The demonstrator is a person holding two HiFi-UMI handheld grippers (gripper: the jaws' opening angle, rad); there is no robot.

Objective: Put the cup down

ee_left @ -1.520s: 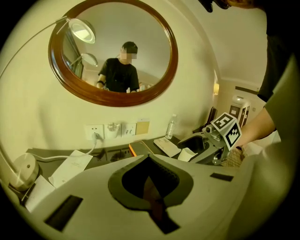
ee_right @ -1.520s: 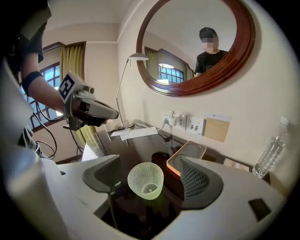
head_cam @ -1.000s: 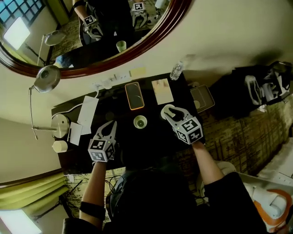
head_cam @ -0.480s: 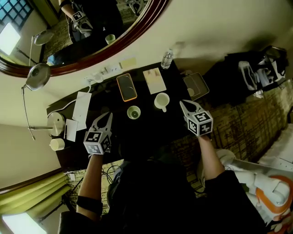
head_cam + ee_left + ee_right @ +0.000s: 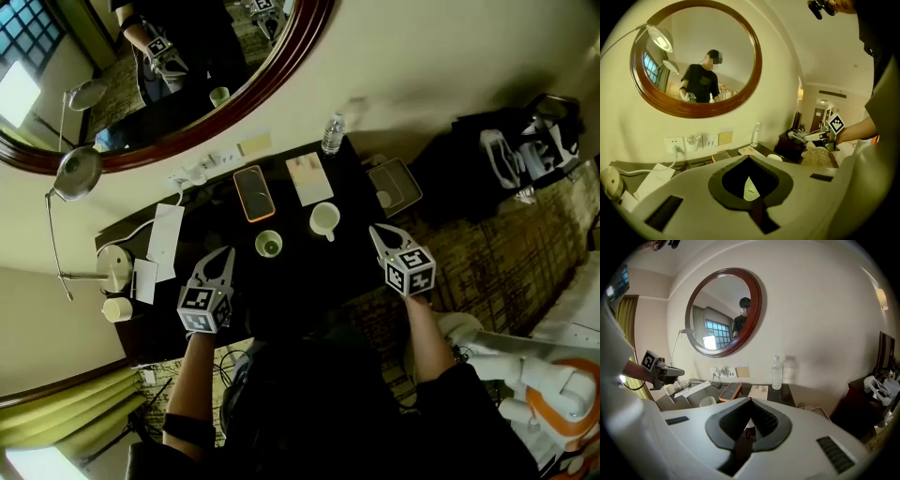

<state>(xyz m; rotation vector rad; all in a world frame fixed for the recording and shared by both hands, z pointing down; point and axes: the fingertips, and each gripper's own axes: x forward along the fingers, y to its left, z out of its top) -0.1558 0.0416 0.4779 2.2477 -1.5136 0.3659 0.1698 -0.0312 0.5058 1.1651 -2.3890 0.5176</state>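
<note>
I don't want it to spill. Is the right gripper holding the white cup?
No, the white cup stands alone on the dark table, apart from the right gripper, which is shut and empty.

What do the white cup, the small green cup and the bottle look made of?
White cup: probably glazed ceramic, opaque white with a handle. Small green cup: glass or ceramic, too small to tell; pale green rim. Bottle: likely clear plastic, see-through body with a white cap.
</note>
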